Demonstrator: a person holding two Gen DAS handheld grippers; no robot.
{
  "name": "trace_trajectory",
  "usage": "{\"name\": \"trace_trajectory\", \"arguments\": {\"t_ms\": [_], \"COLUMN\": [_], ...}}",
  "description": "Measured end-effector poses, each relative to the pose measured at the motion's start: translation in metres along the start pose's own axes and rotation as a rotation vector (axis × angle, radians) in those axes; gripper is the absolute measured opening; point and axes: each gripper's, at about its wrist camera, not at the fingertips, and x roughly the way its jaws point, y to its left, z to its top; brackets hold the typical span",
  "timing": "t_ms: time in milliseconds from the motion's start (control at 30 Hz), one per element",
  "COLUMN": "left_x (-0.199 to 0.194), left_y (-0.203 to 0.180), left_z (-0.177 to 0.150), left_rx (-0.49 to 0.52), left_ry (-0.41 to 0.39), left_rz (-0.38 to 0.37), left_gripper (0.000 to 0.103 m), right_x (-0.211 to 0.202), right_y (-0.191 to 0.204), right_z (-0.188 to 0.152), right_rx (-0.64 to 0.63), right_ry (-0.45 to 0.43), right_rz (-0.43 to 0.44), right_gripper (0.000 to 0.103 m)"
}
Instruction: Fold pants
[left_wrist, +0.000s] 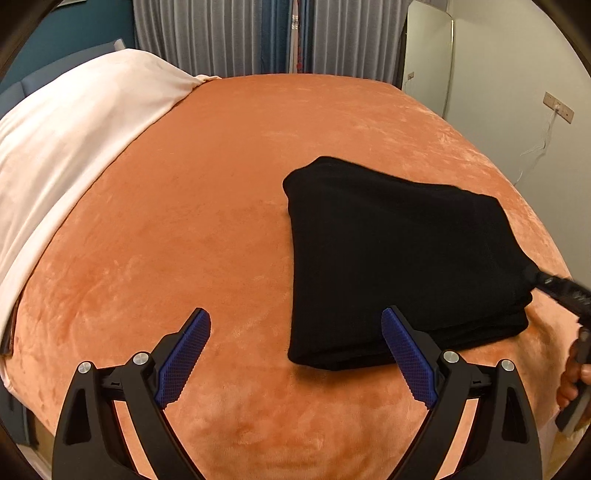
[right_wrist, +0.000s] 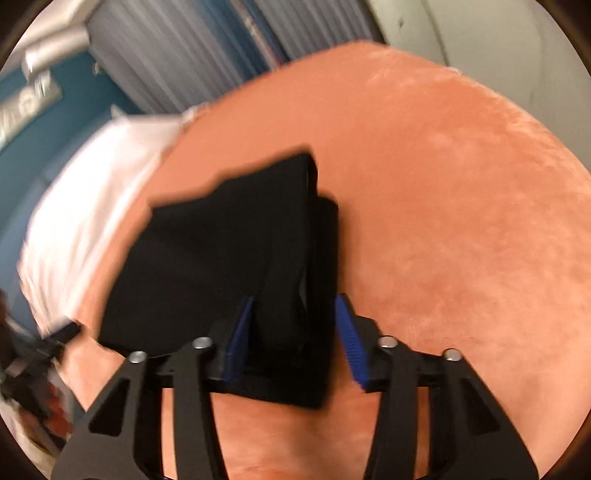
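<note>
The black pants (left_wrist: 399, 258) lie folded into a thick, squarish stack on the orange bed cover (left_wrist: 184, 221), right of centre. My left gripper (left_wrist: 295, 313) hovers open and wide at the stack's near left corner, with nothing between its blue pads. Its right finger (left_wrist: 406, 354) overlaps the near edge. In the blurred right wrist view, my right gripper (right_wrist: 295, 299) stands open astride the right edge of the pants (right_wrist: 229, 251). The cloth lies between the pads, which do not visibly press on it. That same gripper's dark finger (left_wrist: 554, 286) reaches the stack's right side in the left wrist view.
A pale pink blanket (left_wrist: 74, 155) covers the head of the bed at the left. Grey curtains (left_wrist: 221, 33) hang behind, with a mirror (left_wrist: 428, 51) and a wall socket (left_wrist: 557, 107) at the right. A hand (left_wrist: 572, 376) shows at the right edge.
</note>
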Motion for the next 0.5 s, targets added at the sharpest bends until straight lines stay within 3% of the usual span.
{"name": "trace_trajectory", "arguments": {"t_ms": [67, 133, 233, 300, 400, 433, 467, 500], "left_x": [0.000, 0.001, -0.001, 0.019, 0.067, 0.080, 0.089, 0.105], "left_y": [0.001, -0.001, -0.004, -0.003, 0.015, 0.022, 0.027, 0.033], "left_z": [0.001, 0.006, 0.021, 0.033, 0.035, 0.033, 0.030, 0.024], "left_rx": [-0.010, -0.015, -0.061, -0.110, -0.225, -0.262, -0.298, -0.372], "left_ry": [-0.001, 0.004, 0.013, 0.101, 0.230, 0.265, 0.293, 0.339], "left_rz": [-0.011, -0.035, -0.147, -0.215, -0.155, -0.179, -0.237, -0.354], "left_gripper": [0.092, 0.092, 0.092, 0.092, 0.091, 0.091, 0.090, 0.090], "right_x": [-0.010, -0.009, 0.012, 0.030, 0.048, 0.052, 0.061, 0.068], "right_y": [0.007, 0.007, -0.008, -0.023, -0.043, -0.044, -0.046, -0.047], "right_z": [0.005, 0.006, 0.012, 0.013, 0.002, 0.000, -0.005, -0.009], "right_rx": [-0.006, -0.006, 0.062, 0.146, 0.227, 0.238, 0.263, 0.287], "right_ry": [-0.037, -0.023, 0.034, 0.091, 0.151, 0.170, 0.203, 0.230], "right_rz": [-0.003, 0.019, -0.014, 0.051, 0.135, 0.150, 0.179, 0.209], "right_gripper": [0.075, 0.076, 0.080, 0.082, 0.086, 0.086, 0.086, 0.086]}}
